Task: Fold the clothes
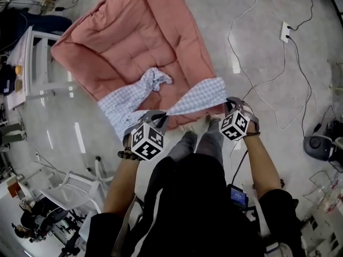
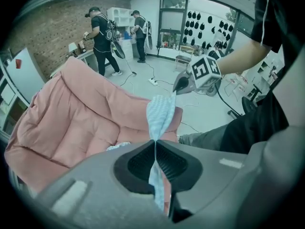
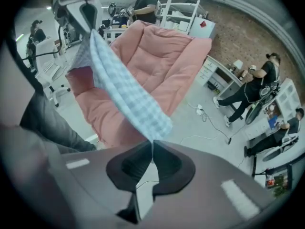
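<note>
A light blue checked garment [image 1: 140,94] lies on the near edge of a pink quilted cushion [image 1: 134,31] on the floor, one end bunched near the cushion's middle. Its near hem is stretched between my two grippers. My left gripper [image 1: 155,119] is shut on one corner; in the left gripper view the cloth [image 2: 160,112] runs up from the closed jaws [image 2: 155,143] toward my right gripper [image 2: 181,86]. My right gripper [image 1: 233,105] is shut on the other corner, and the right gripper view shows the cloth [image 3: 127,97] rising from its pinched jaws [image 3: 152,144] to my left gripper [image 3: 88,14].
Cables and a white power strip [image 1: 285,32] lie on the floor right of the cushion. A white rack [image 1: 38,63] stands at the cushion's left edge, and a white chair [image 1: 72,189] is at lower left. People [image 2: 102,35] work at benches far behind.
</note>
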A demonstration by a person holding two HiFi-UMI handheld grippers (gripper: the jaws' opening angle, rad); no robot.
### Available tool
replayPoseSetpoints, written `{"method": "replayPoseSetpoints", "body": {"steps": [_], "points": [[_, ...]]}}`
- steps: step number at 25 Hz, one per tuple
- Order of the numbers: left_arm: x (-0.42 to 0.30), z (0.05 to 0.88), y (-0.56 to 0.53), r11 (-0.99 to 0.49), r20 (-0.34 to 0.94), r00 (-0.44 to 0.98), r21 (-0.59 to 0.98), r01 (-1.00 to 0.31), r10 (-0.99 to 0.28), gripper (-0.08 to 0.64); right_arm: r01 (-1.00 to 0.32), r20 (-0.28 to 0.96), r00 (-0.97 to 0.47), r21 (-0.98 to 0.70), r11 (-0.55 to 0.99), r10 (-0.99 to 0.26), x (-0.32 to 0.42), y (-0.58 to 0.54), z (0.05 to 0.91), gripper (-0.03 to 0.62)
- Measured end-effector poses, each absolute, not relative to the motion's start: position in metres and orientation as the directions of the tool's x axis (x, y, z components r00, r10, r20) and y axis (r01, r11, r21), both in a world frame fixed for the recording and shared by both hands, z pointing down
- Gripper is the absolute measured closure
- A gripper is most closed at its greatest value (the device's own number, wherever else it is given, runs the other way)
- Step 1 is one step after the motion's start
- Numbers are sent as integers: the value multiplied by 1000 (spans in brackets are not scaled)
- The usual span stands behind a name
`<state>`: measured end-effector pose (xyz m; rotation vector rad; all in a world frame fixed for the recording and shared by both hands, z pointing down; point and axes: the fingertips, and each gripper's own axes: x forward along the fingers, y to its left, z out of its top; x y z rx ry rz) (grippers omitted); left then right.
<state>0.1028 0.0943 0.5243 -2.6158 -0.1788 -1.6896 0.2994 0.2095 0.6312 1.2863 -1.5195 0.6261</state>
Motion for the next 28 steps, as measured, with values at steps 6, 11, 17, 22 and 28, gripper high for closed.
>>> {"method": "replayPoseSetpoints", "body": {"steps": [6, 11, 17, 22, 28], "points": [[112, 537, 108, -988, 913, 393, 54, 144, 108, 541, -918, 852, 188, 330, 221, -489, 362, 206, 553, 581], [108, 546, 115, -986, 924, 365, 56, 157, 111, 531, -886, 819, 189, 380, 265, -542, 367, 180, 500, 580], [112, 546, 103, -999, 920, 392, -29, 46, -8, 375, -837, 820, 147, 402, 372, -554, 376, 157, 466, 580], [98, 534, 105, -998, 909, 412, -54, -15, -56, 370, -819, 832, 106, 383, 426, -545, 378, 143, 458, 580], [66, 562, 123, -995, 929, 361, -61, -79, -86, 370, -782, 824, 85, 403, 475, -560, 376, 121, 443, 580]]}}
